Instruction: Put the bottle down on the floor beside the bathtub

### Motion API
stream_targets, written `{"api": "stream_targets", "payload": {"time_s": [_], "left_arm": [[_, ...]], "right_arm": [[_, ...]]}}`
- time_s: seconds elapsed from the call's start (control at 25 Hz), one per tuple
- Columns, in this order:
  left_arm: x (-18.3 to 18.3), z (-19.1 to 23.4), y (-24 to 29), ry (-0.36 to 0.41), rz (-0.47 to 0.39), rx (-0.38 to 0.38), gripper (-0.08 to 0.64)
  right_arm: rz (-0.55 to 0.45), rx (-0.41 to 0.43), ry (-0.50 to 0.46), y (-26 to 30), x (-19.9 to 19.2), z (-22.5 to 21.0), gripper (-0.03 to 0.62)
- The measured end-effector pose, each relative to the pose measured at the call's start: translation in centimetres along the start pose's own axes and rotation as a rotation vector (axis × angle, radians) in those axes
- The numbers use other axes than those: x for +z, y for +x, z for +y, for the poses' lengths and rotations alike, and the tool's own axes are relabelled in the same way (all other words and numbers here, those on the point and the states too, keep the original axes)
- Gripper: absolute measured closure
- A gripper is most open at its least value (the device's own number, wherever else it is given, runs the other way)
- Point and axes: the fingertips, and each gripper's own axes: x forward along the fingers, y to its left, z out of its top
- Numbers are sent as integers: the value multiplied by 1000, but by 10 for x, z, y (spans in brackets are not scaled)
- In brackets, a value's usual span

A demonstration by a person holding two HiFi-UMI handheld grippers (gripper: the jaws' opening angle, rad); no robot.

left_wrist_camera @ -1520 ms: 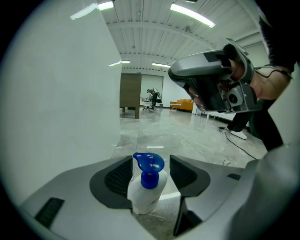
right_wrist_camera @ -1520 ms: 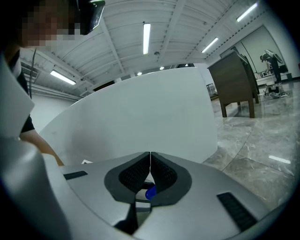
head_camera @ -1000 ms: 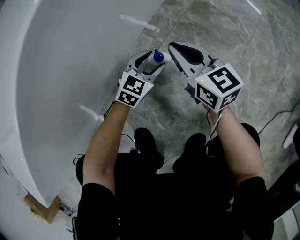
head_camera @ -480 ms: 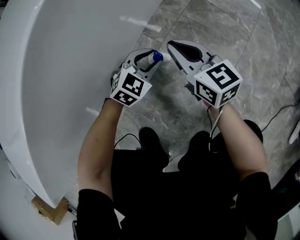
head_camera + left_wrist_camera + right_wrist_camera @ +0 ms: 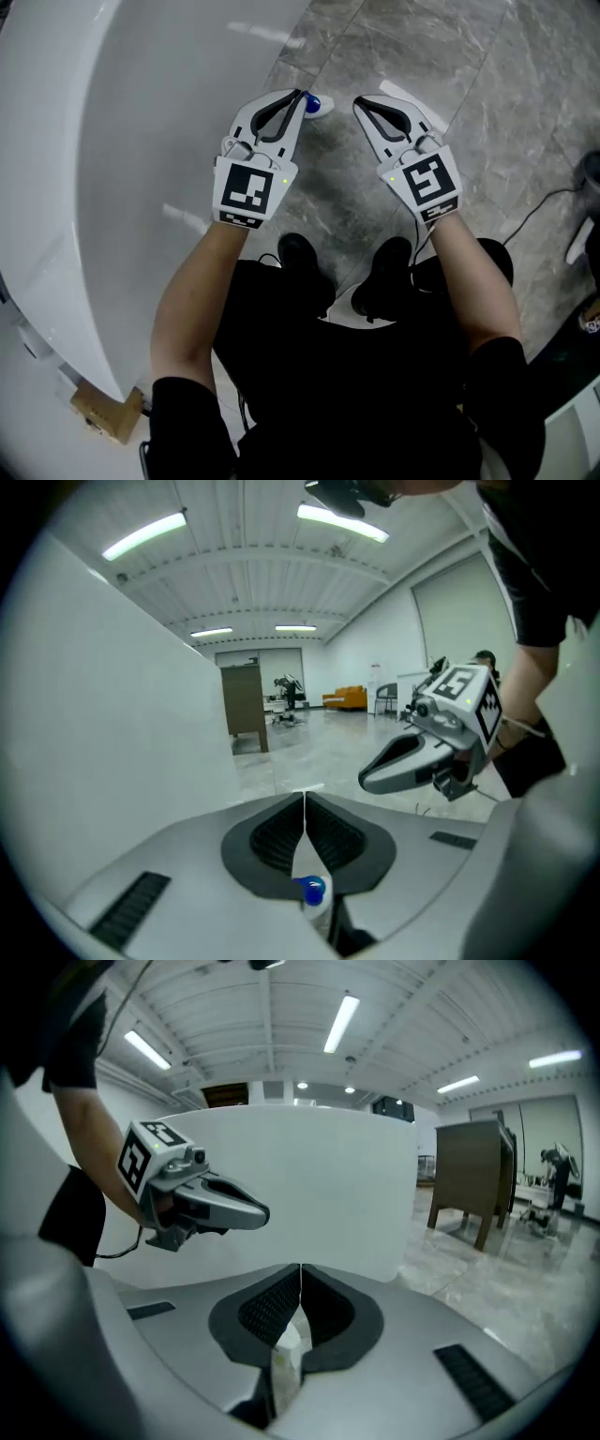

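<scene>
A small white bottle with a blue cap [image 5: 313, 104] stands upright on the grey marble floor [image 5: 422, 47], close to the white bathtub's [image 5: 122, 141] outer wall. My left gripper [image 5: 299, 93] hovers just above and beside it with its jaws shut and empty. In the left gripper view the blue cap [image 5: 311, 892] shows below the closed jaws of the left gripper [image 5: 305, 797], free of the pads. My right gripper [image 5: 357, 101] is a short way to the bottle's right, also shut with nothing in it. The right gripper view shows its jaws [image 5: 300, 1269] closed tip to tip.
The tub's curved wall fills the left of the head view. The person's dark shoes [image 5: 300, 272] stand just behind the grippers. A black cable [image 5: 544, 202] runs over the floor at the right. A wooden block [image 5: 108, 412] lies at the bottom left. A brown cabinet [image 5: 473, 1180] stands farther off.
The left gripper's jaws, open around the bottle a second ago, have come off it and closed. Both grippers have drawn back toward me, and the bottle stays standing on the floor.
</scene>
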Motion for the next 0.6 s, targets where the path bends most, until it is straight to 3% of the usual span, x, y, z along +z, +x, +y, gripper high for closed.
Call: {"api": "stream_targets", "payload": {"time_s": [0.08,0.2,0.32,0.6], "left_arm": [[27,-17,-25,-56,-20,14,541],[66,-39,-57,-96,-12,19,543],[98,-52,-91,-183,27,25,543],[172,-46,-190,-399,106,120,543]], "right_arm": [[17,-23,-19,-29,15,14,563],[37,-5,49,-61,44,35,563],[50,41,119,-94,87,57,563],[105,75,176,-178,181,95,563]]}}
